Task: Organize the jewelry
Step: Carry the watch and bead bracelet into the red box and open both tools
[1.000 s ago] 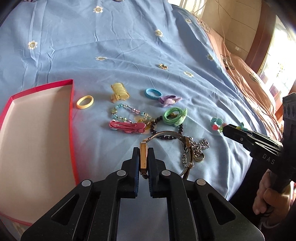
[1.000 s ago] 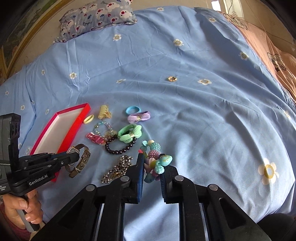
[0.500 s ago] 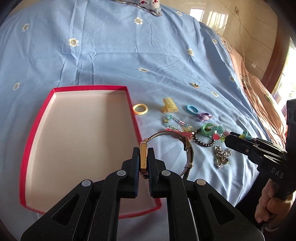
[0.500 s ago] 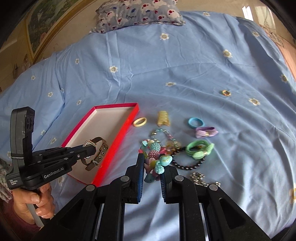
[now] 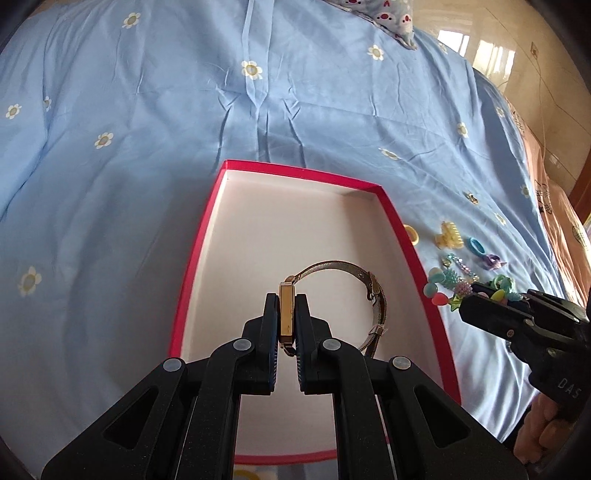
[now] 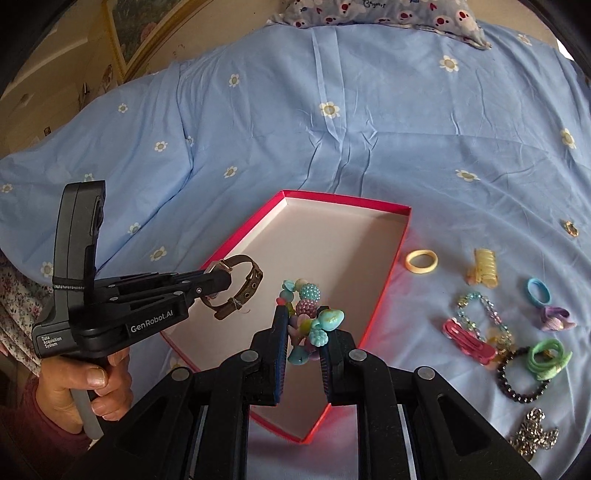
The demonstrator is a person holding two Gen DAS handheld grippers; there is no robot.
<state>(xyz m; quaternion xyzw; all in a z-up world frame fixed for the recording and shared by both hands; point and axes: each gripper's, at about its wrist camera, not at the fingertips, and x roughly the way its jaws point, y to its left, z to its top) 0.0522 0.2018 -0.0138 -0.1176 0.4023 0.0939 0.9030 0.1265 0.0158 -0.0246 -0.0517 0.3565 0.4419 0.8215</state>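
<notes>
My left gripper [image 5: 286, 306] is shut on a gold wristwatch [image 5: 286, 314] by its case, the mesh band looping to the right. It hangs over the pale inside of the red-rimmed box [image 5: 295, 170]. In the right wrist view the same left gripper [image 6: 221, 282] holds the watch [image 6: 236, 291] above the box [image 6: 404, 236]. My right gripper [image 6: 303, 325] is shut on a chunky bead bracelet [image 6: 310, 317] of teal, pink and purple beads, over the box's near half. From the left wrist view the right gripper [image 5: 465, 306] and its beads [image 5: 448, 288] sit at the box's right edge.
Loose pieces lie on the blue flowered bedsheet right of the box: a yellow ring [image 6: 422, 261], a yellow claw clip [image 6: 484, 271], a blue hair tie [image 6: 538, 291], pink clips [image 6: 467, 339], a green tie [image 6: 548, 358], a dark bead bracelet [image 6: 517, 384], a chain [image 6: 532, 432]. A pillow [image 6: 373, 13] lies far back.
Both grippers have swung left from the pile of jewelry to above the red box, each still carrying its piece. The box now fills the middle of both views.
</notes>
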